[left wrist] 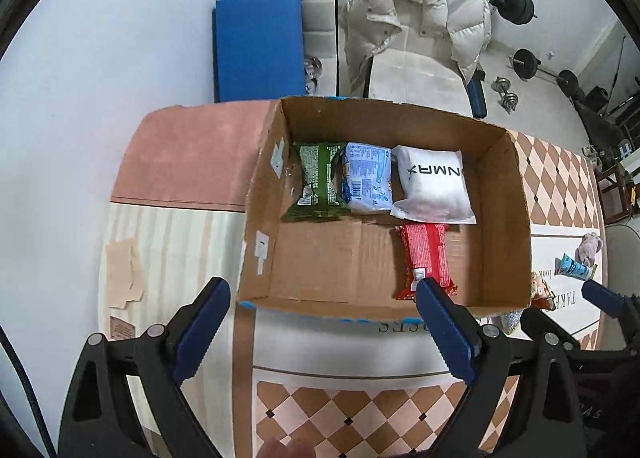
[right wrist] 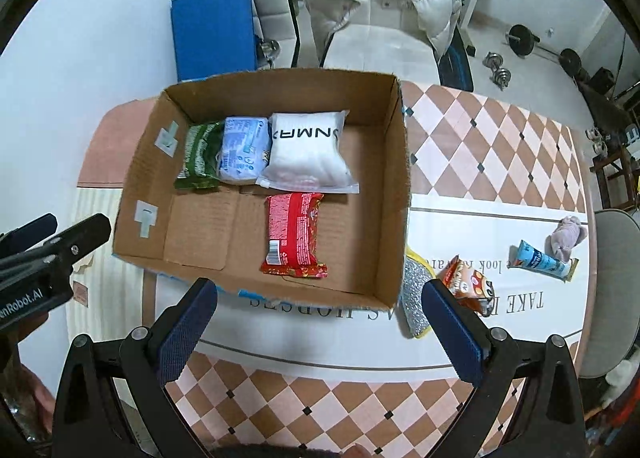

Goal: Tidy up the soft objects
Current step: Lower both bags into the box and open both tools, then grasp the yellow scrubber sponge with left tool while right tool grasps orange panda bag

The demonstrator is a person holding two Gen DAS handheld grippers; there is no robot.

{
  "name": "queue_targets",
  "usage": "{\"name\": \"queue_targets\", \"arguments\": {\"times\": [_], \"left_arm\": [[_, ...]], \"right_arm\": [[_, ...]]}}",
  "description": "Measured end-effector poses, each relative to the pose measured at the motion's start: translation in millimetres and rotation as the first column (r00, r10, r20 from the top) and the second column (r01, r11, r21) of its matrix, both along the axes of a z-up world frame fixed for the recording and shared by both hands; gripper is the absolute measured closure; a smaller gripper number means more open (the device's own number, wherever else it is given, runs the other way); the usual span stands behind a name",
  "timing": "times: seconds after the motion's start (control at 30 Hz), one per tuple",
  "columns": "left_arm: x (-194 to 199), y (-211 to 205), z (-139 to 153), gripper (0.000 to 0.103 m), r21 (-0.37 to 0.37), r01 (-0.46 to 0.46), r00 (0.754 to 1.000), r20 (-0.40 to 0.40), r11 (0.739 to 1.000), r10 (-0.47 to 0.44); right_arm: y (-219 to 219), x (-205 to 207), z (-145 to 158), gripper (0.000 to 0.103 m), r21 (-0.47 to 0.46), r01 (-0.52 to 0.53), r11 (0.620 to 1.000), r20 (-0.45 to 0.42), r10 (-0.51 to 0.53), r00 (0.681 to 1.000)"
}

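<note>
Left wrist view, box: an open cardboard box [left wrist: 384,194] sits on the patterned table [left wrist: 360,410], toward its far edge.
Left wrist view, packed: a green packet [left wrist: 318,182], a blue packet [left wrist: 367,177] and a white pouch [left wrist: 434,184] line the box's far wall; a red packet [left wrist: 426,258] lies alone nearer the front wall.
Left wrist view, claw: the left claw [left wrist: 322,332] hangs spread wide and empty before the box's near wall, its right finger overlapping the red packet in the picture; contact cannot be told.
Right wrist view, claw: the right claw [right wrist: 318,332] is likewise spread and empty, poised at the box's near right corner.
Right wrist view, left out: a silver scouring pad [right wrist: 416,298] touches the box's right wall; an orange snack bag [right wrist: 470,286] lies just beside it; a blue tube [right wrist: 542,260] and a grey plush toy [right wrist: 566,236] rest near the table's right edge.
Progress: four items boxed, at least four waiting on the table, so the job looks about half done.
Space: the box's front row has room for more.
</note>
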State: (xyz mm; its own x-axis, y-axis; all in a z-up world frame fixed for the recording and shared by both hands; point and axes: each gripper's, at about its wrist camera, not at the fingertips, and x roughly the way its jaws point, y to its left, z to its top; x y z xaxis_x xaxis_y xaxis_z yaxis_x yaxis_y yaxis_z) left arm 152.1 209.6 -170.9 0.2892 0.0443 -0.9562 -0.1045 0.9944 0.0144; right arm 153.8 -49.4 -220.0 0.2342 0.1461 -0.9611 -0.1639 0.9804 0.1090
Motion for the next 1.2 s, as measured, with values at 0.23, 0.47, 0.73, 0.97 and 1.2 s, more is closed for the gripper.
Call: {"name": "queue_targets", "arguments": {"times": [0.23,0.47,0.73,0.97,1.2], "left_arm": [[-13,-5,16,0.0,-0.008,-0.012,1.0,0.022,1.0,0.012],[-7,-50,34,0.0,0.074,0.075,0.995,0.061,0.994,-0.079],[0,-162,-13,0.0,0.139,0.256,0.966,-0.055,0.957,-0.251],[-13,-232,-105,0.0,0.035,0.298,0.922,-0.269,0.954,-0.278],[-18,-246,-144,0.001,0.005,0.201,0.926,-0.329,0.98,-0.188]], "right_arm": [[-8,-16,11,0.0,0.053,0.001,0.999,0.002,-0.001,1.0],[-55,-17,14,0.0,0.156,0.089,0.984,-0.035,-0.084,0.996],[-177,6,-51,0.0,0.056,0.214,0.975,-0.152,-0.203,0.967],[-217,37,-136,0.003,-0.001,0.072,0.997,-0.278,-0.069,0.958],[-189,53,-200,0.008,0.022,-0.094,0.995,-0.386,0.095,0.917]]}}
